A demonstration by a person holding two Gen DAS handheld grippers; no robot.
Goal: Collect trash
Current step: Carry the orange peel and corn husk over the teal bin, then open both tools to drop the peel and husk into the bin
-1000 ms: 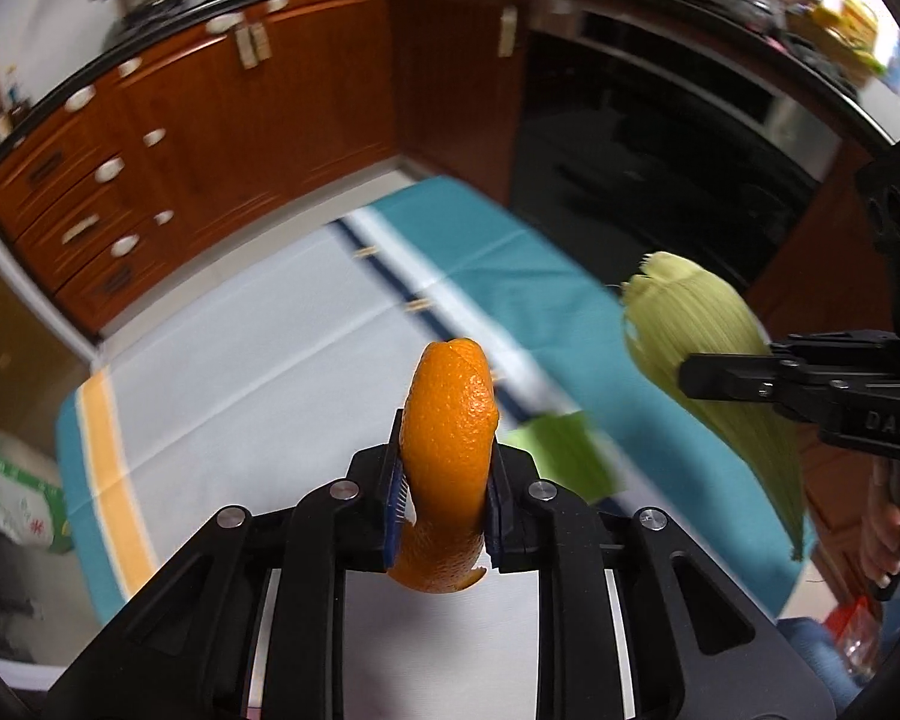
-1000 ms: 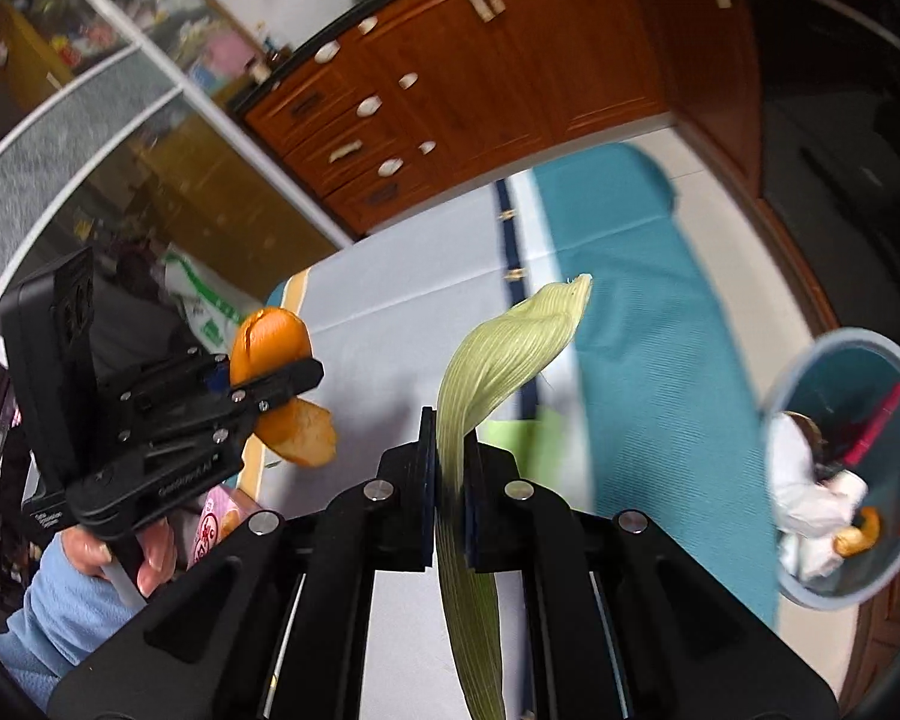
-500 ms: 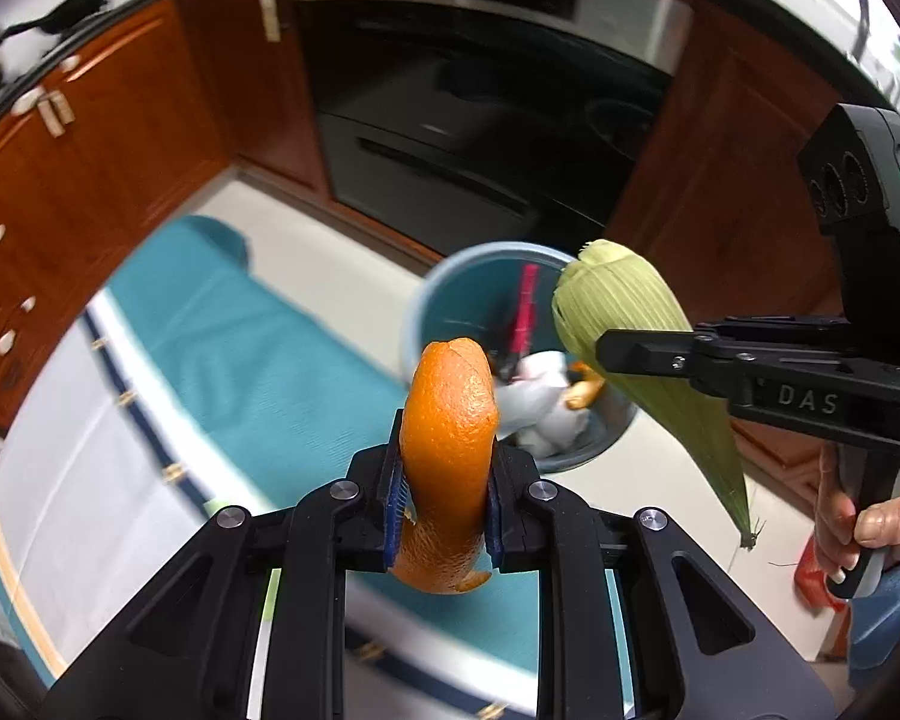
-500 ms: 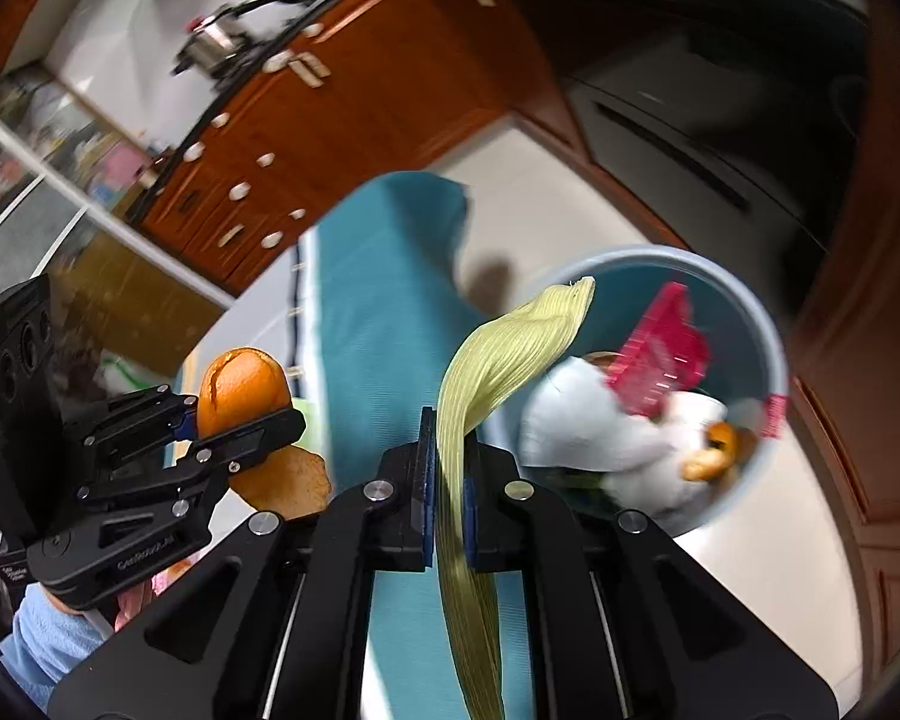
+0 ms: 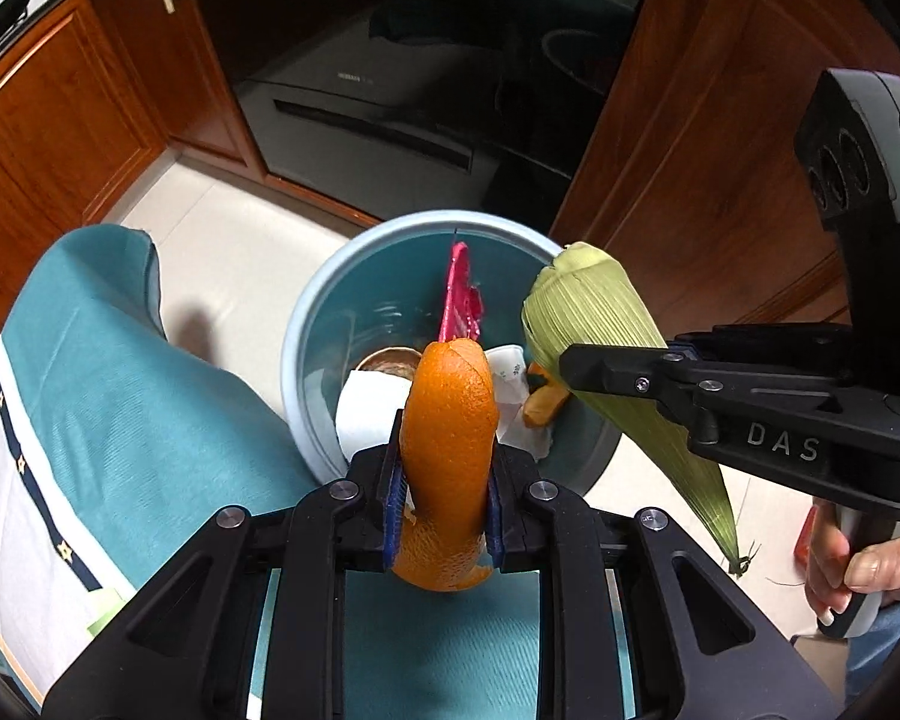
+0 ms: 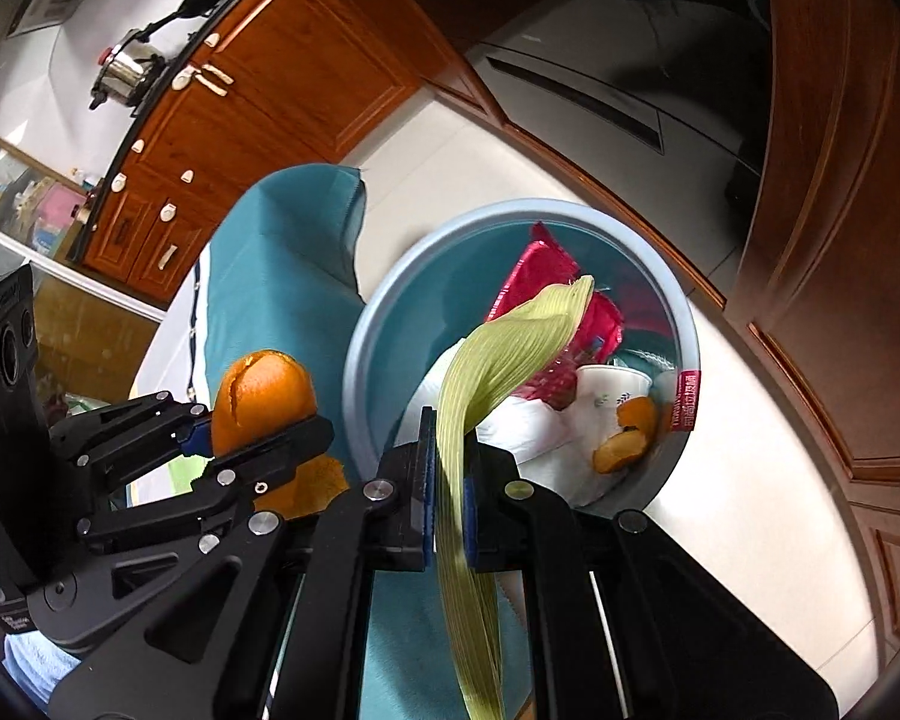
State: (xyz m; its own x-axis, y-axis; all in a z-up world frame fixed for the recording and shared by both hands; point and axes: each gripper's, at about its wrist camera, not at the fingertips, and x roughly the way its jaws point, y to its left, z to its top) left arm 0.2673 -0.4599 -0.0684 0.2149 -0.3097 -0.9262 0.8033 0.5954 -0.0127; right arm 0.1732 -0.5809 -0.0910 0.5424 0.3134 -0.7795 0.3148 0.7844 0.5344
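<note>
blue trash bin [image 5: 306,324] on the pale floor beside a teal cloth [image 5: 120,372], holding wrappers, paper and peel. left gripper [image 5: 444,480] clamped on an orange peel [image 5: 450,420] near the rim; right gripper [image 6: 450,480] pinched tight on a corn husk [image 6: 498,360] above the bin.

Orange peel [image 5: 447,414], pale green ribbed corn husk [image 6: 480,372]; blue-grey bin [image 5: 306,324], teal cloth [image 5: 120,372]

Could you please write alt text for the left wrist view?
The left tool grips an orange peel above a blue trash bin already holding wrappers and paper. Beside it, the right tool holds a green corn husk over the bin's rim.
</note>
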